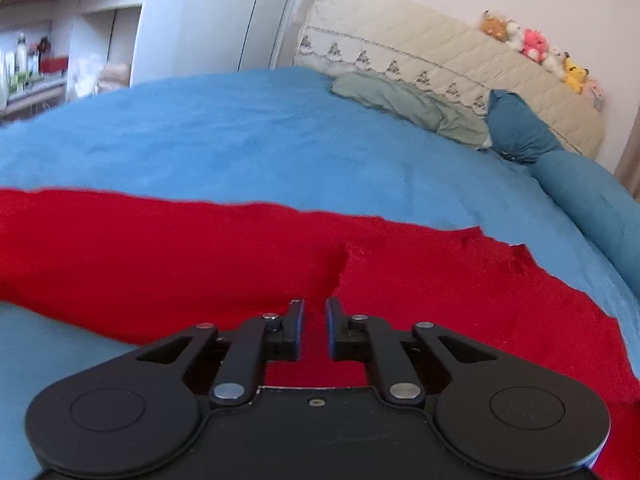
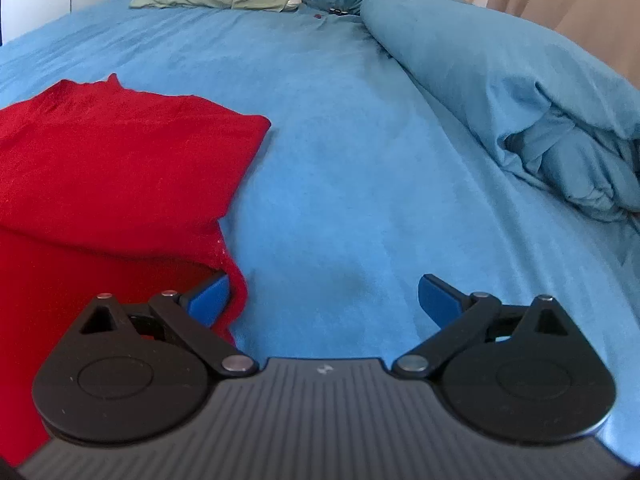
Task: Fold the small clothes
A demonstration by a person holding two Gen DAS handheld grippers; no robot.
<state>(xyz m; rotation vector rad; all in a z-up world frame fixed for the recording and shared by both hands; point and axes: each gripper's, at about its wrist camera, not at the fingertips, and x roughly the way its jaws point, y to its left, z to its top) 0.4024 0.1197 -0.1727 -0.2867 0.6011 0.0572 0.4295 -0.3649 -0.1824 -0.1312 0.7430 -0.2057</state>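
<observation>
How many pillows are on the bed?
2: a green pillow lying flat by the headboard, and a dark blue pillow right beside it. The rolled duvet may hide more.

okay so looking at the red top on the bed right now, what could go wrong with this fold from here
The left gripper stands slightly apart over the red top, gripping nothing visible, so a just-laid flap may spring back.

The right gripper is wide open with one finger against the top's edge; closing or moving away could snag it and spoil the fold.
</observation>
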